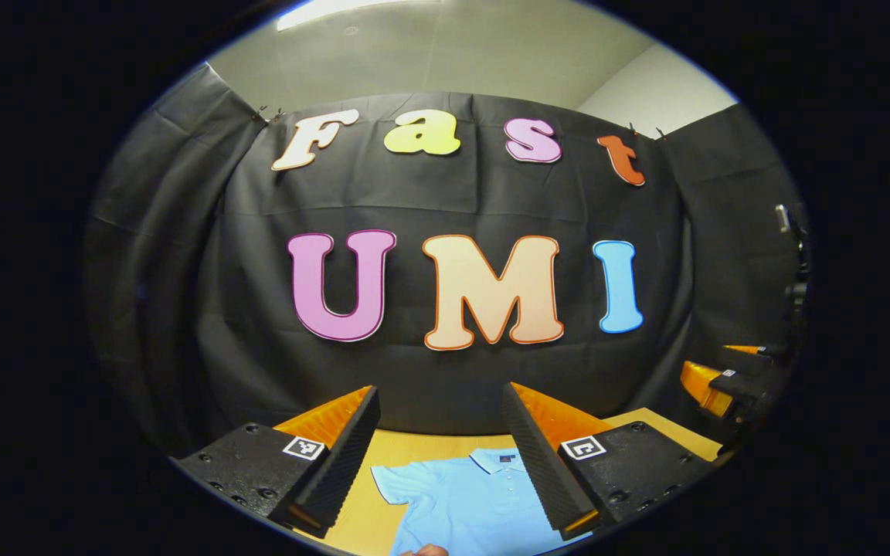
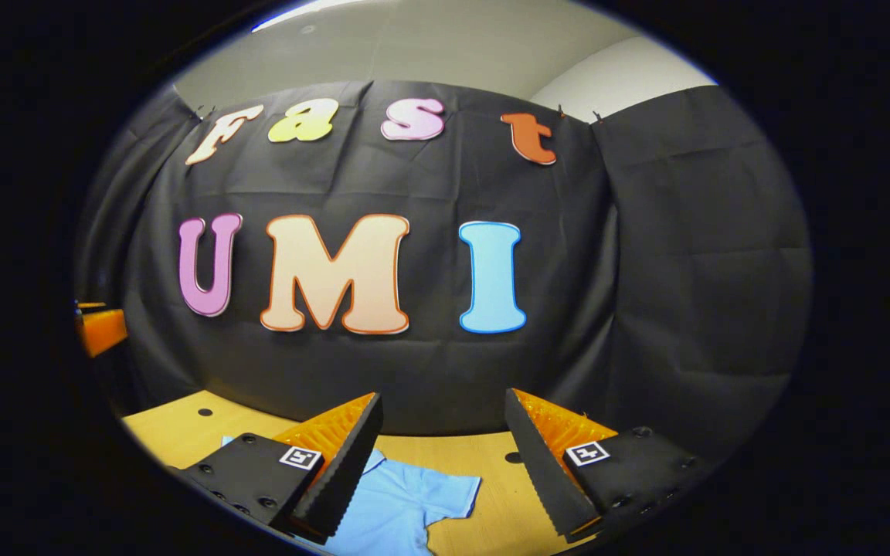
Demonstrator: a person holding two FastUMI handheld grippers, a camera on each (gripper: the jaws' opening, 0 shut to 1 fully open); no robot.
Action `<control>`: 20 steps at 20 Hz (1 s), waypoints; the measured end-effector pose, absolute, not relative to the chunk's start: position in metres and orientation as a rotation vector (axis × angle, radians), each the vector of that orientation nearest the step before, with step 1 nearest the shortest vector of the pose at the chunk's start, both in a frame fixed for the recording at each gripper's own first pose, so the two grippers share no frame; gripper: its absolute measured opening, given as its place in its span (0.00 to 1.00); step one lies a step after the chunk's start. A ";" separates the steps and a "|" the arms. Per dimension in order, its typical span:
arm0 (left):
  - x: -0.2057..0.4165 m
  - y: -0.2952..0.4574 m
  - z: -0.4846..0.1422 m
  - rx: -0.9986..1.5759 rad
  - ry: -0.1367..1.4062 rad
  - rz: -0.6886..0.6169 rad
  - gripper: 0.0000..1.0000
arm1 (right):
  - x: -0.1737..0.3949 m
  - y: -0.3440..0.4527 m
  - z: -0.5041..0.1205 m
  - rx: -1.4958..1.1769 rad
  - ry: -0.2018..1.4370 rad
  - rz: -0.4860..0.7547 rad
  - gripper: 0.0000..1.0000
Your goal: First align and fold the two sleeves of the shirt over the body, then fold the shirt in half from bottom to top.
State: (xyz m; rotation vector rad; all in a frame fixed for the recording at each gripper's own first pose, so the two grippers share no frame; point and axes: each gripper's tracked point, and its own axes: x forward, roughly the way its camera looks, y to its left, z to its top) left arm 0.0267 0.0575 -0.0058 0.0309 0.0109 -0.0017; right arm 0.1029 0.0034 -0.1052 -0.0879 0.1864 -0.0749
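Observation:
A light blue polo shirt [image 1: 464, 498] lies flat on the wooden table [image 1: 406, 448], collar [image 1: 495, 460] toward the back wall and one short sleeve [image 1: 395, 483] spread out to the left. My left gripper [image 1: 439, 401] hovers above it, open, with nothing between its fingers. In the right gripper view the shirt [image 2: 399, 506] lies low and left, its other sleeve [image 2: 453, 490] pointing right. My right gripper [image 2: 443, 401] is also open and empty, held above that sleeve side. The right gripper [image 1: 723, 382] shows at the right edge of the left gripper view, and the left gripper [image 2: 101, 328] at the left edge of the right gripper view.
The table [image 2: 174, 432] ends at the black cloth wall close behind the shirt. Small dark holes [image 2: 205, 411] dot the tabletop. A fingertip [image 1: 426, 550] shows at the bottom edge of the left gripper view.

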 end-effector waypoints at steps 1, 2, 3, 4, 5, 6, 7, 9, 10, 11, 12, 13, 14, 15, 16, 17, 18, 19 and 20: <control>0.029 0.061 -0.005 0.032 0.010 0.002 0.94 | 0.109 0.003 -0.114 -0.096 0.201 -0.076 0.99; 0.030 0.064 -0.006 0.035 0.012 0.003 0.93 | 0.116 0.002 -0.123 -0.106 0.216 -0.079 0.98; 0.030 0.068 -0.006 0.040 0.013 0.006 0.94 | 0.122 0.000 -0.132 -0.111 0.228 -0.085 0.98; 0.031 0.073 -0.006 0.044 0.014 0.013 0.94 | 0.128 -0.001 -0.142 -0.111 0.244 -0.089 0.99; 0.032 0.077 -0.006 0.043 0.013 0.017 0.95 | 0.135 -0.002 -0.154 -0.109 0.265 -0.092 1.00; 0.033 0.080 -0.006 0.042 0.014 0.021 0.94 | 0.142 -0.003 -0.167 -0.110 0.293 -0.097 0.98; 0.036 0.084 -0.009 0.044 0.018 0.027 0.94 | 0.147 -0.006 -0.182 -0.116 0.325 -0.104 0.96; 0.040 0.092 -0.012 0.047 0.026 0.037 0.94 | 0.156 -0.015 -0.211 -0.146 0.382 -0.124 0.98; 0.043 0.094 -0.014 0.050 0.029 0.041 0.95 | 0.159 -0.018 -0.225 -0.162 0.407 -0.132 0.98; 0.046 0.096 -0.015 0.053 0.032 0.042 0.94 | 0.162 -0.022 -0.238 -0.173 0.434 -0.137 0.98; 0.050 0.096 -0.016 0.054 0.034 0.039 0.94 | 0.165 -0.025 -0.252 -0.183 0.458 -0.141 0.98; 0.053 0.096 -0.018 0.054 0.037 0.036 0.94 | 0.168 -0.027 -0.264 -0.190 0.482 -0.146 0.99; 0.055 0.095 -0.020 0.054 0.042 0.032 0.94 | 0.169 -0.029 -0.278 -0.192 0.507 -0.148 0.99; 0.058 0.095 -0.023 0.055 0.048 0.030 0.94 | 0.173 -0.030 -0.292 -0.186 0.534 -0.147 0.99; 0.061 0.095 -0.026 0.054 0.054 0.029 0.94 | 0.176 -0.034 -0.308 -0.182 0.564 -0.152 0.99; 0.063 0.096 -0.028 0.055 0.059 0.030 0.94 | 0.178 -0.039 -0.322 -0.182 0.594 -0.160 1.00; 0.066 0.096 -0.031 0.055 0.066 0.030 0.94 | 0.178 -0.044 -0.335 -0.186 0.621 -0.169 0.99; 0.068 0.097 -0.035 0.055 0.074 0.030 0.95 | 0.178 -0.048 -0.347 -0.196 0.645 -0.176 1.00; 0.071 0.097 -0.037 0.055 0.082 0.030 0.95 | 0.178 -0.052 -0.361 -0.199 0.673 -0.182 0.99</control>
